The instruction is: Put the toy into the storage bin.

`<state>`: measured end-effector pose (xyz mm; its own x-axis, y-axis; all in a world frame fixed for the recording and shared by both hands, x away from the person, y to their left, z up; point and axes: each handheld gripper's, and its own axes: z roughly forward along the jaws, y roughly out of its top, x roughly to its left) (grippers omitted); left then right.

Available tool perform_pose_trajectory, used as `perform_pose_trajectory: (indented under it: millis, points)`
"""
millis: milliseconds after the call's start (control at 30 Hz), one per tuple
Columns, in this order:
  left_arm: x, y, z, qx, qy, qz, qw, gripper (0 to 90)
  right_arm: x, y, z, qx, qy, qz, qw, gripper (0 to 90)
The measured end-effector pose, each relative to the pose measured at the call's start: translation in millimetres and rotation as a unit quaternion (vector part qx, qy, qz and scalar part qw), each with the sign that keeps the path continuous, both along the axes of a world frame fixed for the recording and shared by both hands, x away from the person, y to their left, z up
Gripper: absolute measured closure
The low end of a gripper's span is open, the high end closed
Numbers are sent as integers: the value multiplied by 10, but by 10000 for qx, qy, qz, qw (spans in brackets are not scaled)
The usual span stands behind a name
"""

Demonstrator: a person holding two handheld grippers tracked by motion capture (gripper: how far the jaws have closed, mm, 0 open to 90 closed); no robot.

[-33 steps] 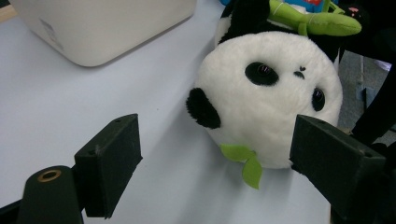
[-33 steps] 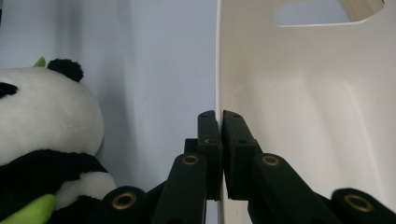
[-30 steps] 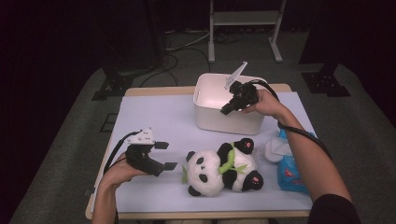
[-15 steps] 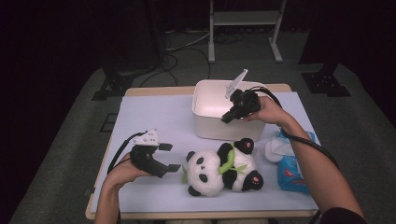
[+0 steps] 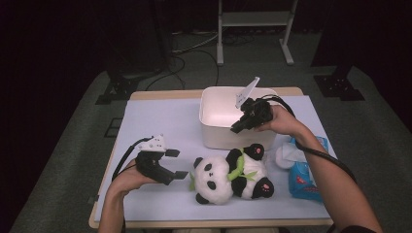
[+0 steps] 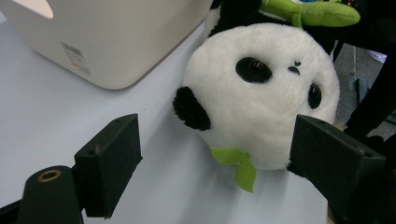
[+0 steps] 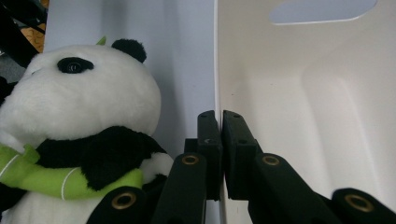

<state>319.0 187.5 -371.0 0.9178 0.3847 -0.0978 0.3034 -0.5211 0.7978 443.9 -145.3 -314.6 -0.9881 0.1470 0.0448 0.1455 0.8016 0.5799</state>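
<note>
A plush panda (image 5: 233,177) with a green bamboo stalk lies on its back on the pale blue mat, near the front edge. My left gripper (image 5: 178,163) stands open just left of the panda's head (image 6: 261,93), its jaws on either side without touching it. Behind the panda stands a white plastic bin (image 5: 218,131). My right gripper (image 5: 235,129) is shut on the bin's near wall (image 7: 303,116), one jaw inside and one outside, at the rim. The right gripper view also shows the panda (image 7: 79,107) just left of my right gripper (image 7: 219,116).
A blue tissue pack (image 5: 306,170) with white tissue sticking out lies right of the panda, under my right forearm. The bin's side wall (image 6: 107,37) is close to the panda's head. Bare mat (image 5: 160,121) stretches left of the bin. The table's front edge is close behind my left hand.
My right gripper has pulled the white bin a little toward the near side of the table, closer to the panda. The left gripper has stayed put and open.
</note>
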Motion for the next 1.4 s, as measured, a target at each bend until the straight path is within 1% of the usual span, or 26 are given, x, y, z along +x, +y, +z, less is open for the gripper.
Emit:
perform_pose_trajectory:
  millis: [300,500,633,767,833,867,933,1000,1033,1067,1200,1333,1367,1400]
  points:
    - [-1,-5,2,16,-11,-35,10000,155,-50,-1,-6,37,13,-19,10000,860]
    - [-9,9,19,-10,-33,-18,10000,155,-78,10,-5,27,27,34,10000,859]
    - [-9,12,17,-14,-39,-21,10000,155,-87,8,-8,34,30,16,10000,855]
    - [-8,11,8,-14,-20,-17,10000,155,-53,-3,-10,92,247,-120,9996,836]
    - [-7,14,3,-3,-15,-12,10000,155,-52,-9,-9,124,250,-124,9995,833]
    - [-6,19,1,12,-23,-21,10000,155,-60,-31,16,223,219,-233,9992,783]
    - [-8,17,-1,5,-18,-11,10000,155,-74,-62,59,294,157,-300,9990,756]
    - [-9,17,1,21,-33,-17,10000,155,-85,-80,83,334,154,-323,9988,753]
    - [-12,14,2,21,-31,-17,10000,155,-112,-119,127,402,117,-360,9985,736]
    - [-15,11,2,32,-35,-20,10000,155,-112,-119,127,402,117,-360,9985,736]
    - [-26,4,-8,59,-17,-16,10000,155,-206,-199,212,472,2,-339,9983,713]
    - [-38,5,0,61,-26,-7,10000,155,-297,-268,271,576,-38,-318,9978,707]
    - [-38,5,0,61,-26,-7,10000,155,-297,-268,271,576,-38,-318,9978,707]
    - [-43,6,-1,72,-28,-13,10000,155,-357,-289,281,627,-30,-253,9977,699]
